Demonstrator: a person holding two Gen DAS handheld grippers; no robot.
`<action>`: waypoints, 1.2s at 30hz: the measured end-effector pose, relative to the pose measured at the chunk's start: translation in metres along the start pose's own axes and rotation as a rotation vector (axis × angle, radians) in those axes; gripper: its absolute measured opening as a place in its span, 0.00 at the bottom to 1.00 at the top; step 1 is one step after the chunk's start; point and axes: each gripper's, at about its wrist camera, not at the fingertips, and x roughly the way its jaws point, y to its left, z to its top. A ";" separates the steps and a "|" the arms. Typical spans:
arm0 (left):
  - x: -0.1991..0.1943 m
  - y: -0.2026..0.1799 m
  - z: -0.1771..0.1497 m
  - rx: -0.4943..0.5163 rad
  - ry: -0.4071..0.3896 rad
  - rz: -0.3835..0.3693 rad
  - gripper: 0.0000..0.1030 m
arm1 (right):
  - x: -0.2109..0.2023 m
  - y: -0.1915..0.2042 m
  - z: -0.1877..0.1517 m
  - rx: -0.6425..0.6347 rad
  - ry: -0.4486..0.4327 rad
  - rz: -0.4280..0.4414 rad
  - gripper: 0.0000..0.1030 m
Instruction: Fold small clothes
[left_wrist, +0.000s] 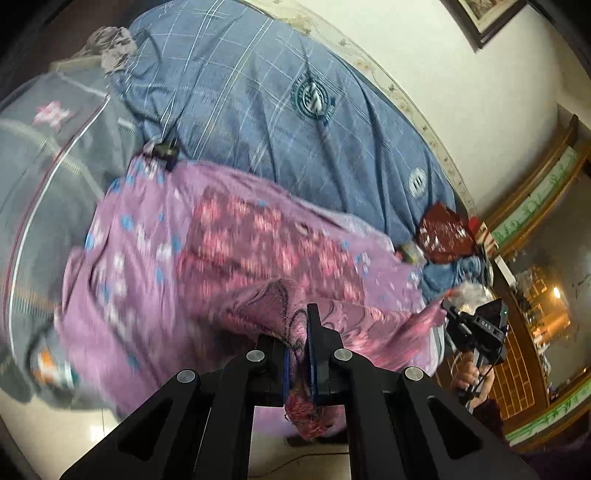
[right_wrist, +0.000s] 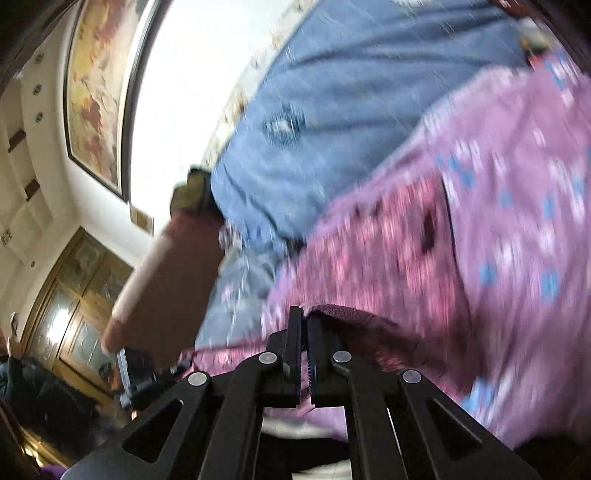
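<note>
Both fisheye views bend hard toward dark corners. Daylight glares off the white wall (right_wrist: 177, 92), nearly blown out. Motion blur smears the purple cloth (left_wrist: 155, 258) and blue bedspread (right_wrist: 332, 110); lamps (left_wrist: 556, 291) glow warm

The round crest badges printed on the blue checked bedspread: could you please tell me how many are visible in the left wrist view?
2: a dark green badge near the spread's centre, and a pale one lower right. Folds or the purple flowered cloth may hide more.

Purple floral sheet (left_wrist: 147, 266) on blue bed (left_wrist: 258, 110)
</note>
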 end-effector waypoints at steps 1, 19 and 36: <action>0.016 0.004 0.020 -0.009 0.003 0.002 0.05 | 0.011 0.000 0.021 -0.004 -0.022 -0.008 0.02; 0.330 0.147 0.181 -0.275 0.026 0.017 0.19 | 0.214 -0.158 0.146 0.135 -0.024 -0.344 0.09; 0.225 0.115 0.123 -0.223 -0.270 0.173 0.56 | 0.198 -0.097 0.134 0.157 0.085 -0.362 0.66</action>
